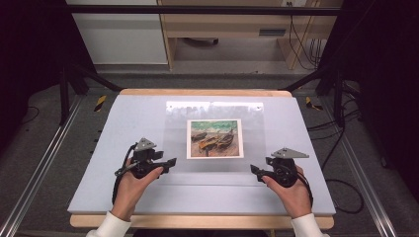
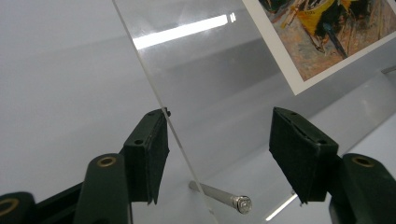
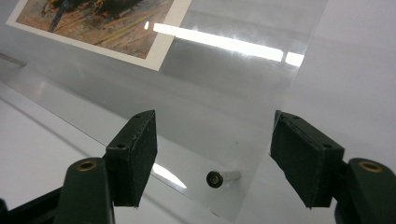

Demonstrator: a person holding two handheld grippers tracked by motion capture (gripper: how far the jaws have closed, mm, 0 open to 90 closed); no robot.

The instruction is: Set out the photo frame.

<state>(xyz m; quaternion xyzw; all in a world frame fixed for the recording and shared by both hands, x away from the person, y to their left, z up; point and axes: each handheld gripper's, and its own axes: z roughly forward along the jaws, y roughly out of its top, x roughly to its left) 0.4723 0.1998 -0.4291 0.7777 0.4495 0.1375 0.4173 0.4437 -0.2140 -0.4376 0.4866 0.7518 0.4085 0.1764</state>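
Note:
A clear acrylic sheet [image 1: 178, 143] lies on the pale mat, with a boat painting print [image 1: 215, 138] at its middle. My left gripper [image 1: 170, 163] is at the sheet's near left corner and my right gripper [image 1: 255, 171] at its near right corner. In the left gripper view the gripper [image 2: 222, 119] is open; the sheet [image 2: 219, 70] has its edge running between the jaws, above a metal pin [image 2: 224, 198]. The print [image 2: 327, 32] lies farther off. In the right gripper view the gripper [image 3: 215, 119] is open around the sheet's [image 3: 233, 79] corner and a second pin [image 3: 219, 178], beyond which lies the print [image 3: 102, 23].
The pale mat [image 1: 123, 123] covers a wooden table [image 1: 197, 92]. Aluminium rails [image 1: 39, 173] run along both sides, and black cables [image 1: 341, 187] lie on the floor at the right. Wooden furniture [image 1: 222, 24] stands behind the table.

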